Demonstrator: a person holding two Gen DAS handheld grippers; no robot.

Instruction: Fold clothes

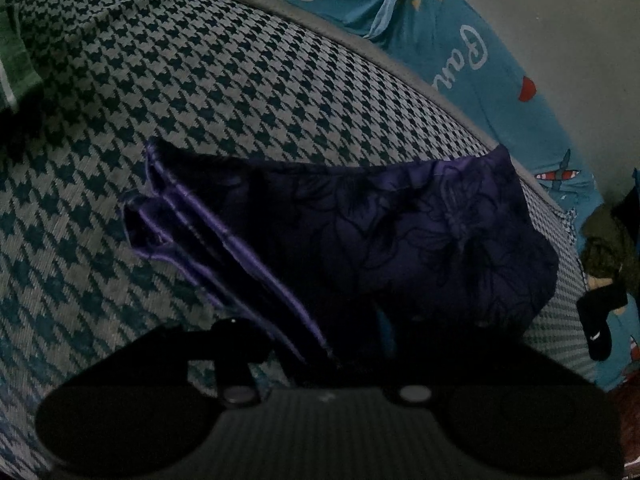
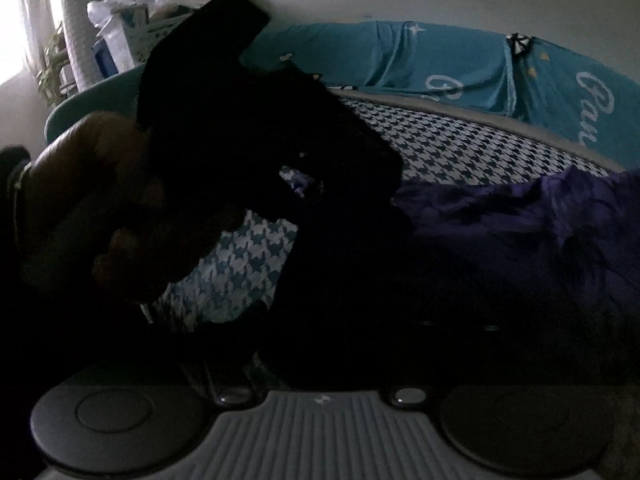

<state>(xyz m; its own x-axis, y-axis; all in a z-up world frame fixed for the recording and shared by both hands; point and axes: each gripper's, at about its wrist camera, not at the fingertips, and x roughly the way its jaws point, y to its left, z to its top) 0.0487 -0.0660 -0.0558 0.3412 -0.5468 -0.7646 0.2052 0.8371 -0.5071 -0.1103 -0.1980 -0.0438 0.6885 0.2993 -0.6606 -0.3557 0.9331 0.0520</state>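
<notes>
Left wrist view: a dark purple garment with a faint floral outline print lies on a houndstooth-patterned blanket spread over the bed. Its left portion is gathered into narrow pleats with shiny lighter purple edges; its right portion lies flatter and reaches close to the blanket's grey border. The left claw is low over the near edge of the garment, and its fingers are lost in shadow against the dark cloth, so whether they are spread or pinching the fabric cannot be told. Beyond the blanket's border runs a teal sheet with white script lettering. A green cloth shows at the upper left edge, and a dark heap of clothing sits at the far right.

Right wrist view: the same purple garment fills the right half, resting on the houndstooth blanket. The person's left hand grips the dark body of the left device, which rises at left. The right claw is buried in darkness at the garment's edge; its state cannot be told.
</notes>
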